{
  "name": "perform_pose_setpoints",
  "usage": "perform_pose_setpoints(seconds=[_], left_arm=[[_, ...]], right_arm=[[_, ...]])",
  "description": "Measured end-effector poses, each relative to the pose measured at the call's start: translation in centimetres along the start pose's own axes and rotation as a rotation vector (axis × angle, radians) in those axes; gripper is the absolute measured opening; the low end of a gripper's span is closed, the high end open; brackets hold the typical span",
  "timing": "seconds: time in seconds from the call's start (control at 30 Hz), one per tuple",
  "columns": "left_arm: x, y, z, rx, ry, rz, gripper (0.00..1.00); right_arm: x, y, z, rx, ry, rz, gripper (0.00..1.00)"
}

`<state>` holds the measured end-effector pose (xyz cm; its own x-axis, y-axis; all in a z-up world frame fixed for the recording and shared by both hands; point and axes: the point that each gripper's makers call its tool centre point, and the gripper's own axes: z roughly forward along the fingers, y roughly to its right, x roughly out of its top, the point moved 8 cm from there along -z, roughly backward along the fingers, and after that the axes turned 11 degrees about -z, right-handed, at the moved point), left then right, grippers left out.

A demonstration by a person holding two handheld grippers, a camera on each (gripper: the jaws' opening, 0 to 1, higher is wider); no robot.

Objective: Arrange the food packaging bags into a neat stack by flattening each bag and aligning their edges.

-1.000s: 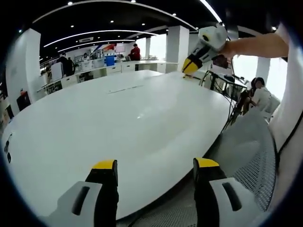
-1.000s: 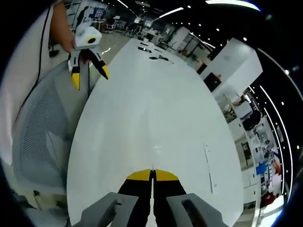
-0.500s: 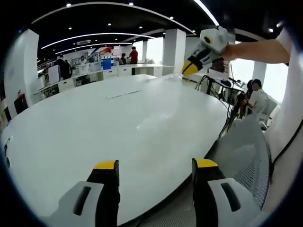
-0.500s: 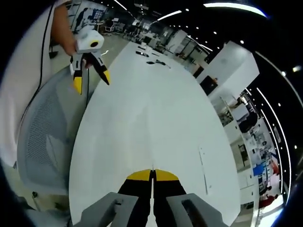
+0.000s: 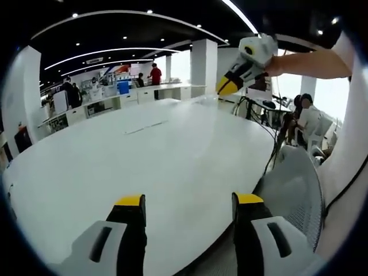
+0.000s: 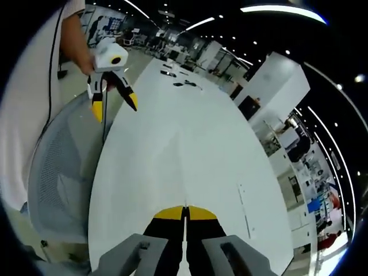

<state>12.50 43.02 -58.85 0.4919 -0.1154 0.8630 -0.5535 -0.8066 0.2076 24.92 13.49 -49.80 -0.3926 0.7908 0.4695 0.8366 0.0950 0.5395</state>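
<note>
Two hand-held tongs above a glossy white oval desk (image 5: 144, 167).
Left tongs (image 5: 187, 201): grey bodies, yellow tips, jaws wide apart, held over the desk's near rim beside a grey mesh chair (image 5: 293, 195). Right tongs (image 6: 185, 213): yellow tips pressed together, clamping nothing, raised over the smooth desk top on an outstretched bare arm (image 5: 310, 57). Small dark items (image 6: 184, 85) lie at the desk's far end; whether they are bags, cannot tell.

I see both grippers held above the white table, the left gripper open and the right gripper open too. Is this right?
Not quite. The right gripper is shut: in the right gripper view its yellow tips meet with no gap. The left gripper is open, as the left gripper view shows, and both are held above the white table.
</note>
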Motion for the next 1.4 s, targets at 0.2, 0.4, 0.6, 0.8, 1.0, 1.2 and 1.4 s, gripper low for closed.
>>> perform_pose_setpoints(seconds=[0.2, 0.4, 0.6, 0.8, 1.0, 1.2, 1.4], left_arm=[[1.8, 0.0, -0.1, -0.021, 0.01, 0.031, 0.56], [4.0, 0.0, -0.3, -0.041, 0.023, 0.073, 0.53], [5.6, 0.1, -0.4, -0.056, 0.027, 0.111, 0.52], [6.7, -0.2, -0.3, -0.067, 0.029, 0.129, 0.5], [7.9, -0.4, -0.3, -0.076, 0.035, 0.161, 0.5], [9.7, 0.2, -0.6, -0.087, 0.034, 0.2, 0.5], [11.1, 0.3, -0.7, -0.1, 0.03, 0.22, 0.48]], right_arm=[[0.5, 0.2, -0.6, -0.005, 0.018, 0.008, 0.0], [0.7, 0.5, -0.9, -0.004, 0.031, 0.01, 0.0], [1.1, 0.8, -1.5, -0.008, 0.05, 0.026, 0.0], [1.4, 1.0, -2.0, -0.008, 0.071, 0.035, 0.0], [2.1, 1.0, -2.3, -0.006, 0.078, 0.025, 0.0], [2.7, 1.0, -2.5, 0.0, 0.105, 0.034, 0.0], [3.3, 1.2, -2.8, -0.003, 0.112, 0.028, 0.0]])
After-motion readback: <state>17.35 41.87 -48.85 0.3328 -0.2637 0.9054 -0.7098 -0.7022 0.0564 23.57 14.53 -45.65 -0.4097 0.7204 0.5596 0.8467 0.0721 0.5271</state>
